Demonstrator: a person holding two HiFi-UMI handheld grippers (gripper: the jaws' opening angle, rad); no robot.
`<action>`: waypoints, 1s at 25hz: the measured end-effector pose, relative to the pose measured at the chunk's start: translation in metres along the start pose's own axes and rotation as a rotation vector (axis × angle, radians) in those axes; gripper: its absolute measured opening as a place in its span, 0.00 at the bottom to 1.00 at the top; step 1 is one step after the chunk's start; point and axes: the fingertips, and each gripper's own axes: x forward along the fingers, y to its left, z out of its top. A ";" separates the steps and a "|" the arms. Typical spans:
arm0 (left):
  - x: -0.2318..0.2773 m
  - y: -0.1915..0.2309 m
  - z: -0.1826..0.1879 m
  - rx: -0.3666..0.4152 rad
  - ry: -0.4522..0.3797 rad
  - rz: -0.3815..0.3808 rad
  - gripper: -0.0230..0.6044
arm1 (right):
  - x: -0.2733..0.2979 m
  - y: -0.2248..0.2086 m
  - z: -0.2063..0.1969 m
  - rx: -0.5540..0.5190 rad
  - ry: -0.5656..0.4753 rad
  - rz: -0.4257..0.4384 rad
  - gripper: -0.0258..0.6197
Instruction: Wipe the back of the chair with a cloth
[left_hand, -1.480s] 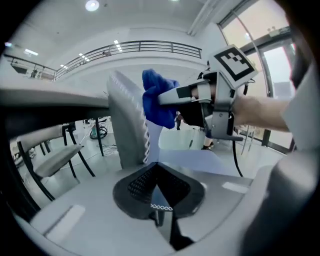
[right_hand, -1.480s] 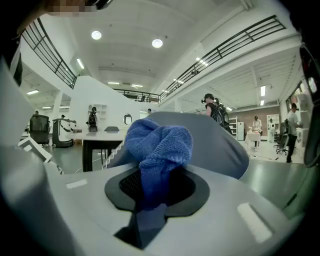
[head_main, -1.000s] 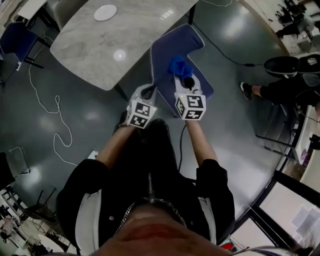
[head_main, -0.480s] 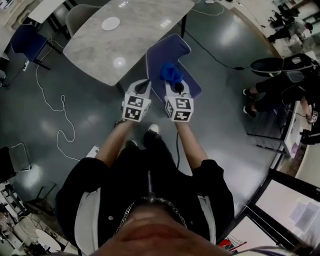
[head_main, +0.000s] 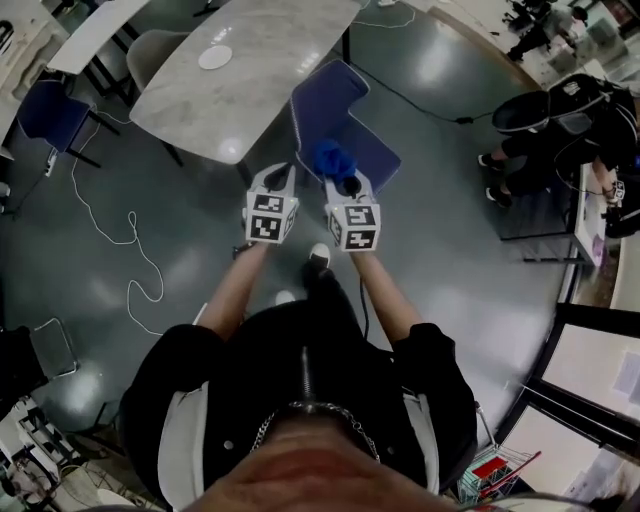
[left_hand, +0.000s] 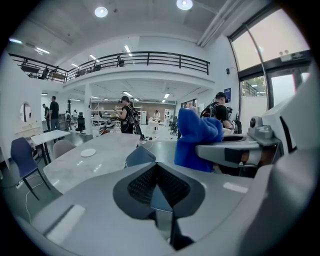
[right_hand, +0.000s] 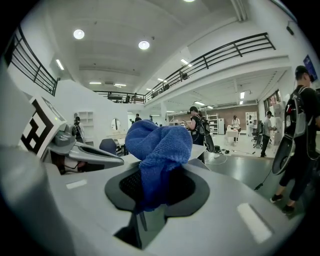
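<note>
Blue cloth gripped over the chair beside the desk

The right gripper (head_main: 342, 183) is clamped on a bunched, terry-textured blue cloth (head_main: 330, 158) above the blue padded chair (head_main: 345, 105), which stands at the marble-patterned desk's (head_main: 250, 60) near edge. The left gripper (head_main: 275, 180) has its jaws together on nothing. Both have drawn slightly nearer the person than before.

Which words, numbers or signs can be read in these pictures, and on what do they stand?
No readable text in any view.
White cube with black square markers, and its twin: patterns only, no letters.
Small blue wall sign: too small to read.
</note>
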 end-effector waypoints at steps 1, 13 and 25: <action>-0.008 -0.004 -0.002 0.002 0.000 -0.003 0.04 | -0.008 0.006 -0.002 -0.003 -0.002 -0.001 0.18; -0.085 -0.031 -0.036 0.043 0.008 -0.017 0.04 | -0.066 0.064 -0.023 0.008 -0.009 0.001 0.18; -0.105 -0.027 -0.041 0.034 -0.003 0.005 0.04 | -0.074 0.077 -0.020 -0.025 -0.016 0.010 0.18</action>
